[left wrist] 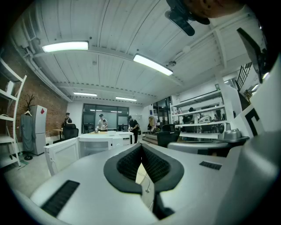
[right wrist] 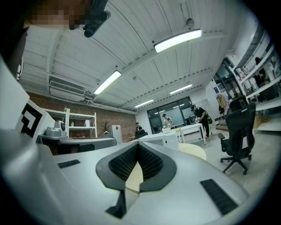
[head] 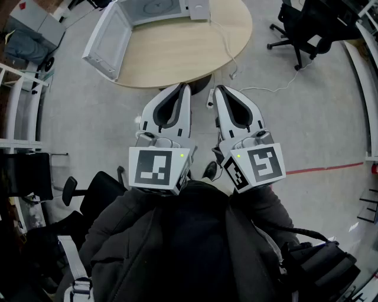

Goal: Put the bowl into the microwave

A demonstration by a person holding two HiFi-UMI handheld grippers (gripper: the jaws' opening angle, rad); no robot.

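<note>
Two risks stand out, both a matter of judgement. First, the bowl appears in no view, neither on the bare part of the round table [head: 177, 56] nor anywhere near it, so it must be found before anything can be loaded; reaching ahead without locating it would waste the approach. Second, the microwave [head: 156, 9] sits at the table's far edge, at about 11 o'clock from the grippers, with its door [head: 109, 38] swung wide open toward 10 o'clock. A gripper coming in from that side could knock the door or catch on it. Whether the cavity is empty cannot be told from here. The left gripper [head: 185, 88] and the right gripper [head: 217, 88] are held level side by side, pointing toward 12 o'clock, both short of the table's near edge and touching nothing. In each gripper view the jaws meet at the tips with nothing between them, so neither holds anything. Both must spread before a bowl can be taken.
</note>
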